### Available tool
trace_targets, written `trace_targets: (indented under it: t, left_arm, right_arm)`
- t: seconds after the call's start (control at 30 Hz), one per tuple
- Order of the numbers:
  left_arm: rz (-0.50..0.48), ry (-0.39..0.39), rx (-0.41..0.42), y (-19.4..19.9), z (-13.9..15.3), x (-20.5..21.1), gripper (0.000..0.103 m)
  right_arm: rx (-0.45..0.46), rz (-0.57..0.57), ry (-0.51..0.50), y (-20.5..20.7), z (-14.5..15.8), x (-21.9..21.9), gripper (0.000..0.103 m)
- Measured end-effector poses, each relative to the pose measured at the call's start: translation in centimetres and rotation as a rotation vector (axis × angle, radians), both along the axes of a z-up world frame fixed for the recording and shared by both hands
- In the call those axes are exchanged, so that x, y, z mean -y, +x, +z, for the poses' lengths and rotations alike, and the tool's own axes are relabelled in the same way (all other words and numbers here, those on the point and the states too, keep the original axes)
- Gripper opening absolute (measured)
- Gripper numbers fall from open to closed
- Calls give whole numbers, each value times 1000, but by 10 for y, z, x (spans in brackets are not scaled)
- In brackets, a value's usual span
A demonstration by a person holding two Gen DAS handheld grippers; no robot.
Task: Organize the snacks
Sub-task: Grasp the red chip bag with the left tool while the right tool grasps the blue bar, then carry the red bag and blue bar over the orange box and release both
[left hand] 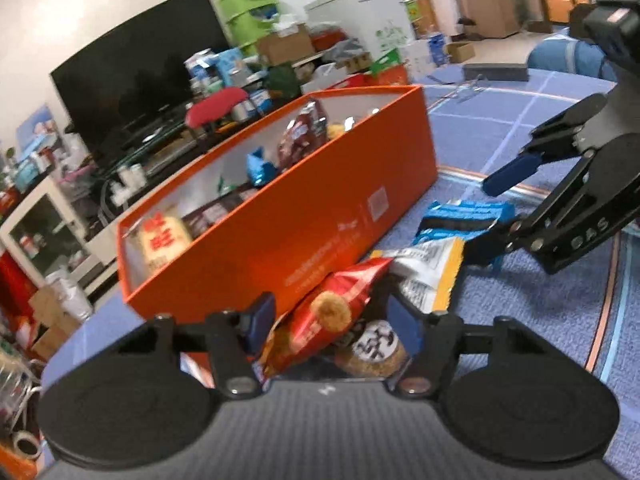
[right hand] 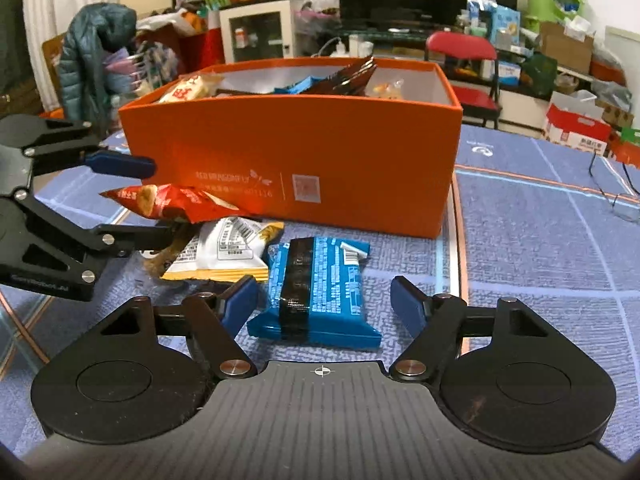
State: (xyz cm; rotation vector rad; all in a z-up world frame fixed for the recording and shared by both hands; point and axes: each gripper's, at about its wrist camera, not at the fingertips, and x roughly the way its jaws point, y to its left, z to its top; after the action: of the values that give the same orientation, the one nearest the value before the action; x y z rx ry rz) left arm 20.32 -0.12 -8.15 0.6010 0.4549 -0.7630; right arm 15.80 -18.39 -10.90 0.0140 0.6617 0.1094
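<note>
An orange box holding several snack packets stands on the blue tablecloth. In front of it lie a red snack packet, a white and yellow packet, a blue packet and a round brown snack. My left gripper is open around the red packet, with a gap at its upper finger. My right gripper is open around the blue packet, its right pad standing clear of the wrapper.
A pair of glasses lies on the cloth to the right of the box, and a dark flat object at the far edge. Beyond the table are a red chair, a television and cluttered shelves.
</note>
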Motion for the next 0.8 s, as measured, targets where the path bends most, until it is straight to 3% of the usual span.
trace_targets:
  t: [0.13,0.27,0.43,0.47,0.5,0.57,0.8]
  left_arm:
    - [-42,55,7,9,-4,10,68]
    - [-15,47,-37,17,-6,13,52]
    - [22,30,-65,17,-7,15,42]
    - [38,22,-72,16,-6,15,41]
    - [57,11,-81,16,-5,14,40]
    - [95,-13,-91,14,-3,13,33]
    - [191,-88,-72,-5,12,3,25]
  right_arm:
    - [-11,-14,7,3,-5,3,64]
    - [-13,-6,16,7,-7,2,64]
    - [-17,-9,15,16,-11,2,64]
    - [-16,-3,5,17,-11,2,58]
    - [-16,1,-7,17,-11,2,41]
    - [-26,-7,0,17,-9,6,39]
    - [-23,-1,-35,2,-4,7,39]
